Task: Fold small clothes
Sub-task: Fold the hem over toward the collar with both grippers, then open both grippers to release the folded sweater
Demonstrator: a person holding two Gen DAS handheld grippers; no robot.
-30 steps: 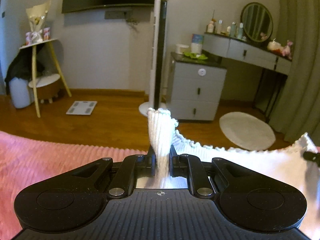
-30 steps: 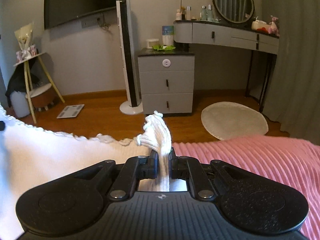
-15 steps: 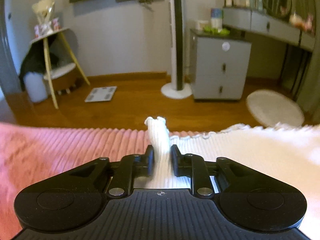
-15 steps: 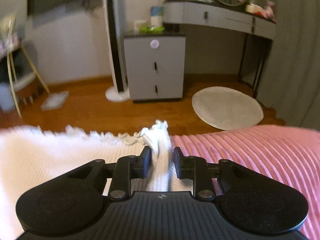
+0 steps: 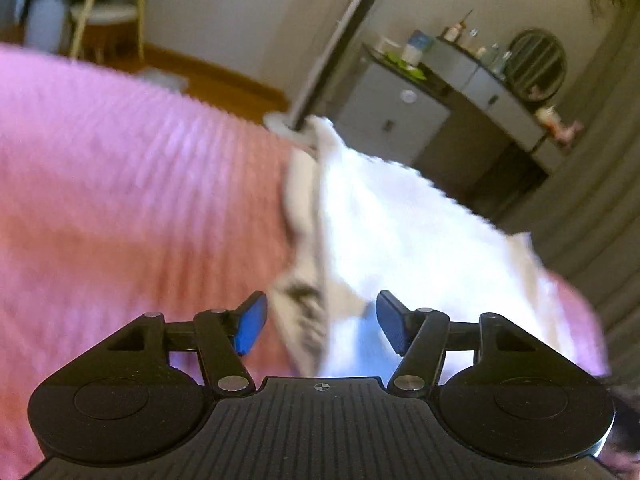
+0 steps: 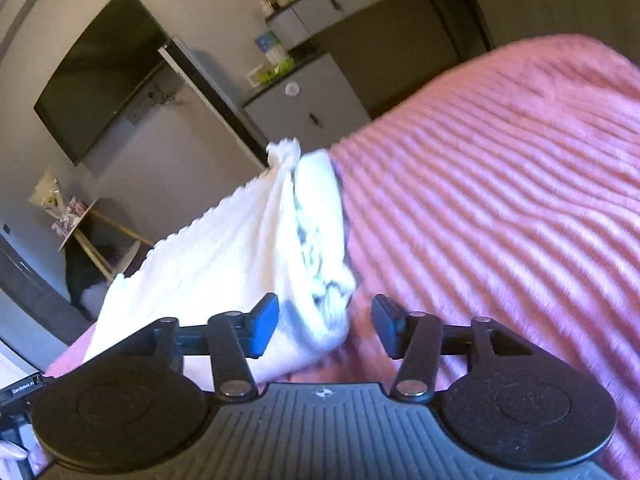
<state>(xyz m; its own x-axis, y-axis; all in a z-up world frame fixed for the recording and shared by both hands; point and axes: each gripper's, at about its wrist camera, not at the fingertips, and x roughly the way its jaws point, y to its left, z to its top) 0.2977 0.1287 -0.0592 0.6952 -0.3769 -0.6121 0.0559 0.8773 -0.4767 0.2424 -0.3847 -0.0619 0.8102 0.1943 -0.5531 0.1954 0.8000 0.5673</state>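
Note:
A small white knit garment [image 5: 400, 232] with a scalloped edge and a dark print on its folded-under layer lies on the pink ribbed bedspread [image 5: 120, 200]. My left gripper [image 5: 322, 326] is open, its blue pads on either side of the garment's near left edge, holding nothing. In the right wrist view the same garment [image 6: 240, 248] lies folded on the bedspread [image 6: 500, 200]. My right gripper [image 6: 325, 328] is open over the garment's near right corner, not holding it. Both views are tilted and blurred.
Beyond the bed's far edge are a wooden floor, a grey drawer cabinet [image 5: 392, 120], a tall tower fan [image 6: 212, 92], a dressing table with a round mirror [image 5: 536, 64], a wall television [image 6: 100, 72] and a side stand [image 6: 76, 224].
Both grippers were shut on the garment's corners and held it up. Now both have opened and let go, and the garment lies folded on the bedspread. Both cameras have tilted and dropped.

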